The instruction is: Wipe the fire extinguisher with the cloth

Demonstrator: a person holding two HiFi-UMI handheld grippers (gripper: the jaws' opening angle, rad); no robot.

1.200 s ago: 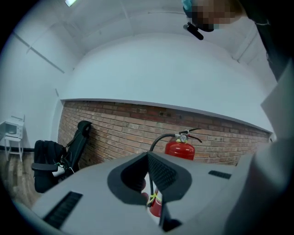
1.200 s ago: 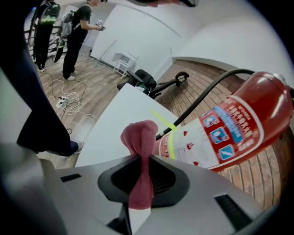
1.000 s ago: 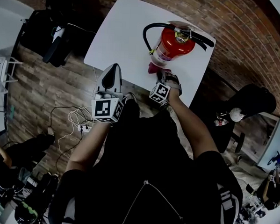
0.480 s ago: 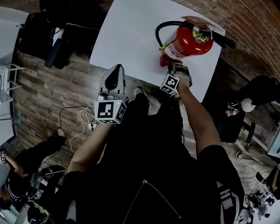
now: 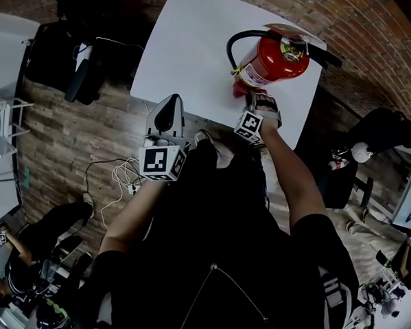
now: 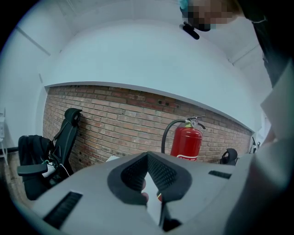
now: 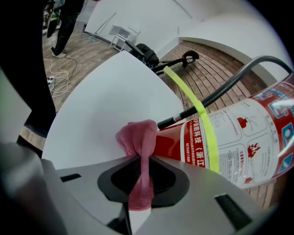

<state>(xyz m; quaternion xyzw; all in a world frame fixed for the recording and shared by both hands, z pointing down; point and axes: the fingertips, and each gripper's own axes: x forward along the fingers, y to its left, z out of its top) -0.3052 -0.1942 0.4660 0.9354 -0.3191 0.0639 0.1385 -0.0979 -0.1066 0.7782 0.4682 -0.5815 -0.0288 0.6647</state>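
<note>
White square table (image 5: 191,49): bears the extinguisher near its far right corner.
Red cylindrical metal fire extinguisher (image 5: 269,64): upright on table; black rubber hose (image 5: 234,45) loops from its top down its side.
Left gripper (image 6: 148,158): held off table's near edge, well apart from extinguisher; fingers pressed together, nothing between.
Right gripper (image 7: 143,158): just beside extinguisher base; fingers pinching cloth.
Pink bunched cloth (image 7: 138,137): tail clamped between right fingers, wad ahead of fingertips, touching extinguisher's lower body, low over tabletop.
</note>
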